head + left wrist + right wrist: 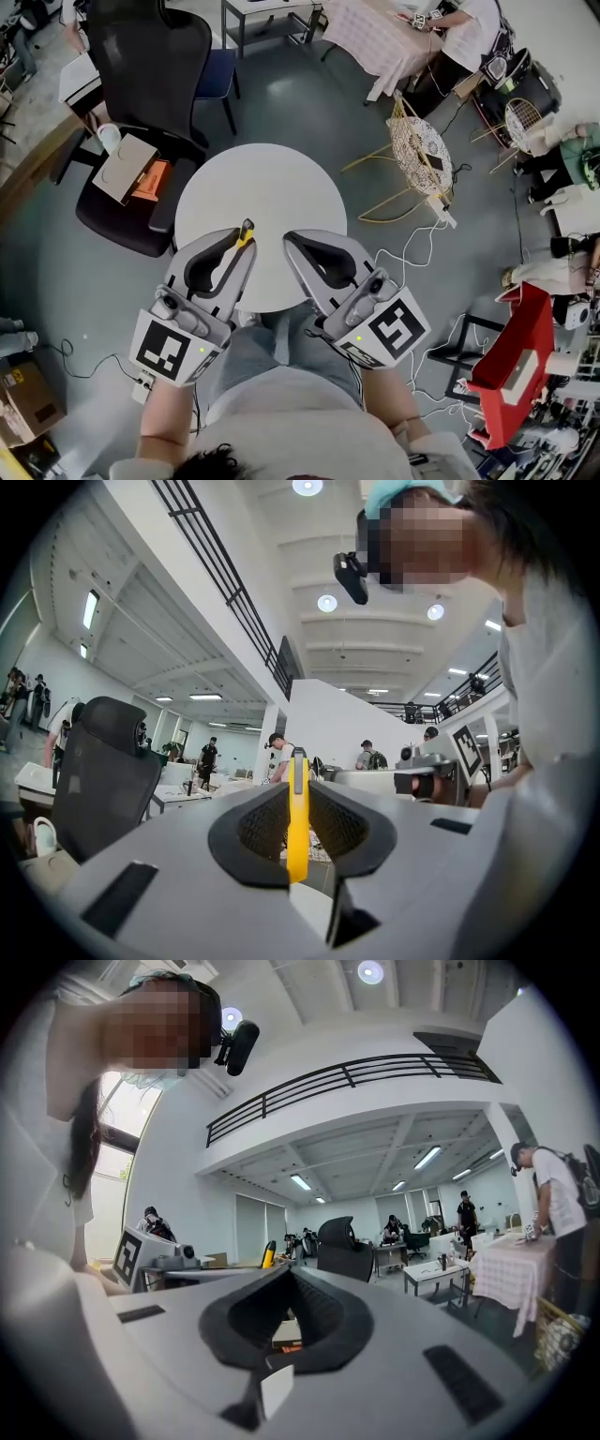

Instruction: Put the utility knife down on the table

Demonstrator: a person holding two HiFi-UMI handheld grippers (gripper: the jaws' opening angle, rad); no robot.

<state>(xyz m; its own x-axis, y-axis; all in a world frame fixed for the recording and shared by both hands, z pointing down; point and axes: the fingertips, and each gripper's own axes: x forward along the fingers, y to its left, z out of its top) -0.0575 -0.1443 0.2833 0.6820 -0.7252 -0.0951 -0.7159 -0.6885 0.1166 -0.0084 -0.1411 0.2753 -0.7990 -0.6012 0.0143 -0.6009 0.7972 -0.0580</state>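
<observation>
The yellow utility knife (246, 232) is clamped between the jaws of my left gripper (247, 247), its black-tipped end poking out past the fingertips, above the near left part of the round white table (272, 187). In the left gripper view the knife (297, 841) stands edge-on between the black pads, and the left gripper (298, 782) is shut on it. My right gripper (292, 240) hovers beside it over the table's near edge, shut with nothing in it (286, 1271). From the right gripper view the knife's tip (269, 1253) shows at the left.
A black office chair (150, 66) with a brown box and orange item stands left of the table. A gold wire chair (419, 155) and white cables lie on the floor at the right. A red cart (511, 370) stands at the lower right.
</observation>
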